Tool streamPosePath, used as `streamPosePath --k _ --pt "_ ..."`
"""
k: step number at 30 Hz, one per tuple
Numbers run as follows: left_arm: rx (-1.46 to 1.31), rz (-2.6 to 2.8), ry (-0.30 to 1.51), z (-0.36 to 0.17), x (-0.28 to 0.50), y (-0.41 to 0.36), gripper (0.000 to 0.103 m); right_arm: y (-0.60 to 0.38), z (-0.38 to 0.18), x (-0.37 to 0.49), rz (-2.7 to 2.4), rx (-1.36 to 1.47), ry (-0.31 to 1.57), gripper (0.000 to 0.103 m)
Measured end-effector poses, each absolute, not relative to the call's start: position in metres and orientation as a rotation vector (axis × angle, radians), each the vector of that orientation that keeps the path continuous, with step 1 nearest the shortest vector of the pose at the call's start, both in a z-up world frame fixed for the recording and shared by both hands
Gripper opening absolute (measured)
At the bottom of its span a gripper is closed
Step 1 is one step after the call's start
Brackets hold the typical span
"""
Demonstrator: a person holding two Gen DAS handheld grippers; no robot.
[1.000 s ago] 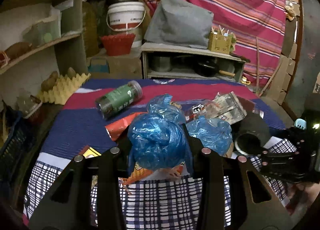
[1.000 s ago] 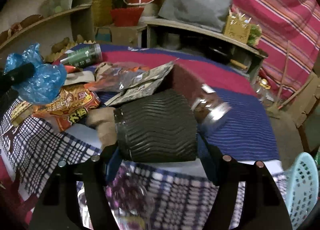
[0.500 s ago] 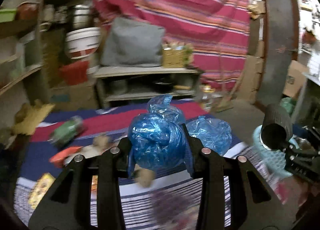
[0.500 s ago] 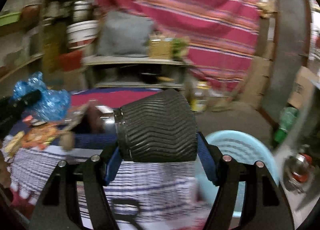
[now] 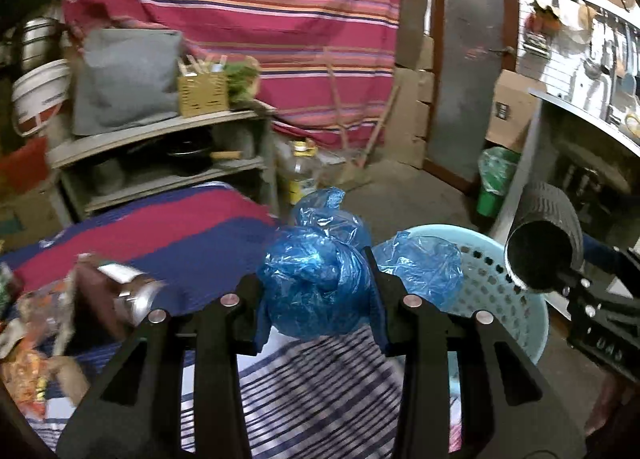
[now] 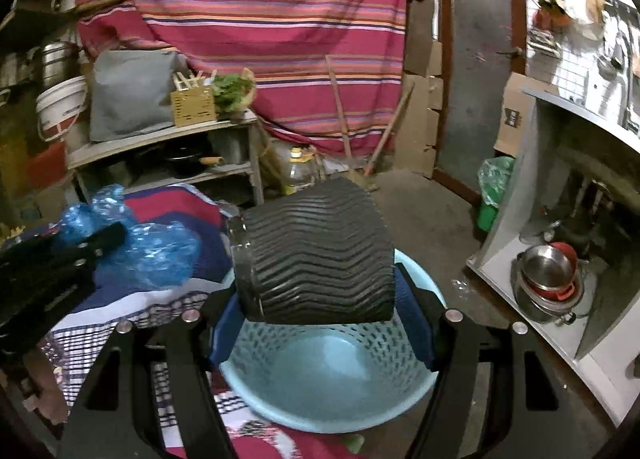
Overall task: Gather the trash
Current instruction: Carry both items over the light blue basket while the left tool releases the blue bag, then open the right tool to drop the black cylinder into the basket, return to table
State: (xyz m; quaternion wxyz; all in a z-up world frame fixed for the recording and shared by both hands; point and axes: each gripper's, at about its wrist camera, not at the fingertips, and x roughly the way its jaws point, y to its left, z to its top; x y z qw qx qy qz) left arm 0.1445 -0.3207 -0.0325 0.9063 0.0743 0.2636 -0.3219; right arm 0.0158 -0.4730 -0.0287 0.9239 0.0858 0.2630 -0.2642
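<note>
I'm looking at my matte black plastic left gripper (image 5: 320, 291): angular arms showing round silver screws, fingers (image 5: 248, 299) wearing blue pads. My matching black right gripper (image 6: 316, 299) is showing identical screws and blue-lined fingers (image 6: 416, 323).

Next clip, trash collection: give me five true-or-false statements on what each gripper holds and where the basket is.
1. The left gripper holds a blue bag. True.
2. The right gripper is empty. False: it holds a black ribbed cup.
3. The basket is light blue. True.
4. The cup already lies in the basket. False: it is held above it.
5. The basket is full of trash. False: the visible inside looks empty.
</note>
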Motion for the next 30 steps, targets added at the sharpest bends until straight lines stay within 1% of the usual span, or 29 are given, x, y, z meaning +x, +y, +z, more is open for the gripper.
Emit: streamPosePath --k 3,9,17,20,22,26,28,30 --pt "0.186 -0.696 0.553 -0.043 0.148 -0.349 0.038 -0.492 -0.036 0.009 -0.552 0.253 0.54 0.068" --pt "0.238 -0.749 0.597 -0.066 0.15 -0.394 0.038 -0.508 -0.042 0.004 -0.628 0.281 0.543 0.068" --pt "0.23 -0.779 0.634 -0.072 0.152 -0.407 0.046 -0.529 -0.054 -0.004 -0.662 0.347 0.539 0.068" --pt "0.232 -0.774 0.631 -0.071 0.152 -0.408 0.053 -0.533 -0.055 -0.004 -0.668 0.359 0.539 0.068" --pt "0.228 -0.765 0.625 -0.07 0.152 -0.407 0.069 -0.534 -0.056 -0.004 -0.67 0.365 0.542 0.068" --pt "0.225 -0.746 0.613 -0.064 0.153 -0.404 0.074 -0.536 -0.059 -0.002 -0.665 0.374 0.544 0.068" --pt "0.228 -0.717 0.592 -0.06 0.155 -0.399 0.08 -0.537 -0.061 -0.001 -0.667 0.372 0.546 0.068" --pt "0.228 -0.692 0.568 -0.055 0.156 -0.392 0.083 -0.535 -0.065 0.003 -0.662 0.367 0.558 0.068"
